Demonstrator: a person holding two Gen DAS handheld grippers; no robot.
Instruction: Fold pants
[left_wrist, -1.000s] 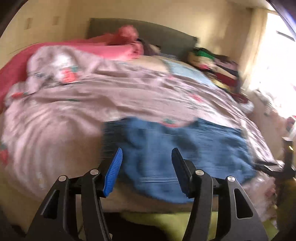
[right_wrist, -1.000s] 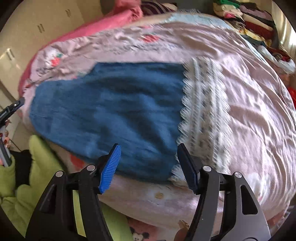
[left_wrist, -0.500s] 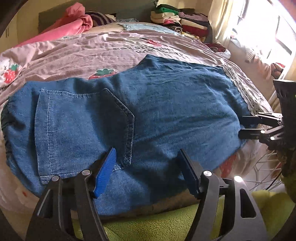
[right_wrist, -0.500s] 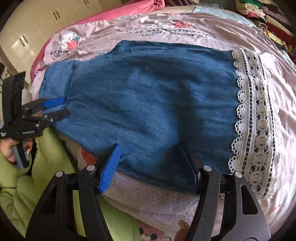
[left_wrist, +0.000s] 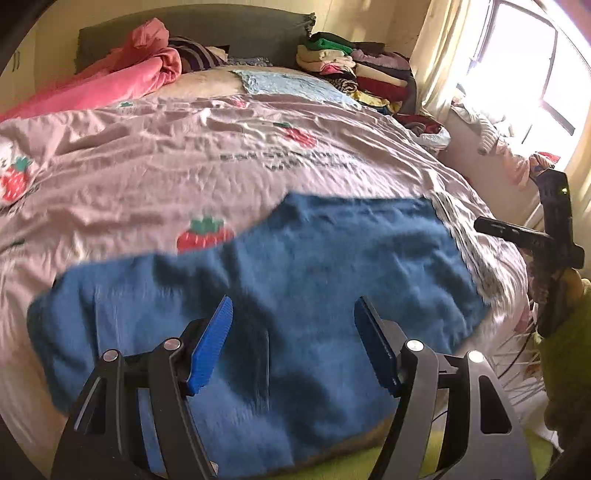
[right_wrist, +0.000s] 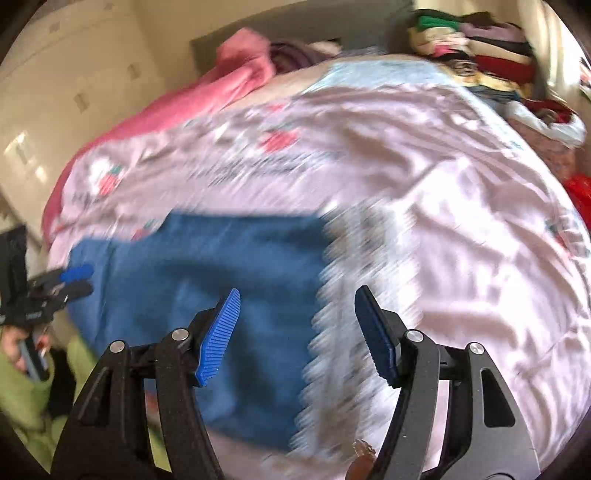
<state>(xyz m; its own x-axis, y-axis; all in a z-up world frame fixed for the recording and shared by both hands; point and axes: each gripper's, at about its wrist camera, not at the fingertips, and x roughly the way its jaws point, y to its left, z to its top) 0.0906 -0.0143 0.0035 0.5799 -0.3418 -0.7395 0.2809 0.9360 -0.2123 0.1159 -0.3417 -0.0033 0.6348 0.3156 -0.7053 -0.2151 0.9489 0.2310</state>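
In the left wrist view, the left gripper (left_wrist: 293, 339) hangs over the near edge of the bed with its jaws spread wide and nothing between them; the blue ribbed pads (left_wrist: 212, 347) sit apart above the cloth, and whether they brush it cannot be told through the blur. The blue denim pants (left_wrist: 280, 295) lie flat across the near part of the pink strawberry-print bedspread (left_wrist: 184, 166), stretching from the near left to the right, where a white lace trim (left_wrist: 461, 243) edges them. Far left, a pink blanket (left_wrist: 122, 77) is bunched against the grey headboard (left_wrist: 229, 29); far right, a stack of folded clothes (left_wrist: 354, 70) sits beside the bright window (left_wrist: 535, 74). At the right edge the right gripper (left_wrist: 517, 234) points in toward the lace end of the pants.

In the right wrist view, which is heavily blurred, the left gripper (right_wrist: 70, 282) shows at the far left beside the pants' left end. The pants (right_wrist: 229, 295) lie on the bedspread (right_wrist: 461, 221), with the lace trim (right_wrist: 351, 314) running near to far just right of centre. The right gripper (right_wrist: 297, 334) is released, jaws wide, grasping nothing, poised over the seam where denim meets lace.
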